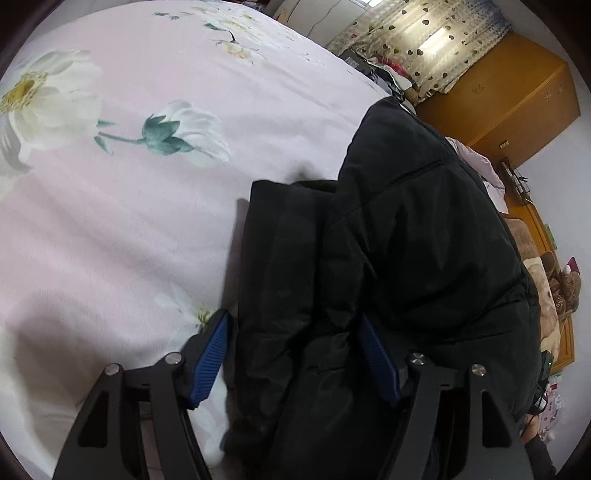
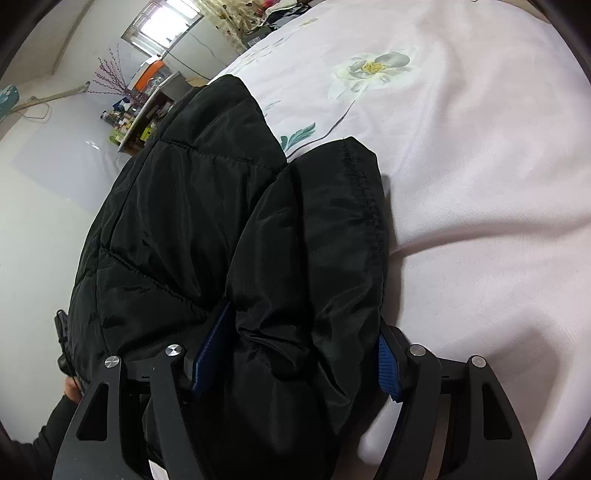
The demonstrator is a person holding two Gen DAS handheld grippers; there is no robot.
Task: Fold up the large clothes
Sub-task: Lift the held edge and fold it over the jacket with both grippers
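Observation:
A black padded jacket (image 1: 406, 236) lies bunched on a pink flowered bedsheet (image 1: 129, 221). In the left wrist view my left gripper (image 1: 295, 354) has its blue-padded fingers (image 1: 210, 354) wide apart with a thick fold of the jacket between them. In the right wrist view the jacket (image 2: 207, 206) fills the middle, and my right gripper (image 2: 295, 354) likewise straddles a thick bundle of it, blue pads (image 2: 388, 369) on either side. The pads touch the fabric, but I cannot tell whether either gripper is clamping it. The bedsheet (image 2: 480, 184) lies to the right.
An orange wooden wardrobe (image 1: 517, 96) and patterned curtains (image 1: 424, 40) stand beyond the bed. Brown plush toys (image 1: 554, 291) sit at the right. A cluttered shelf (image 2: 144, 114) and a window (image 2: 162, 26) show on the far side.

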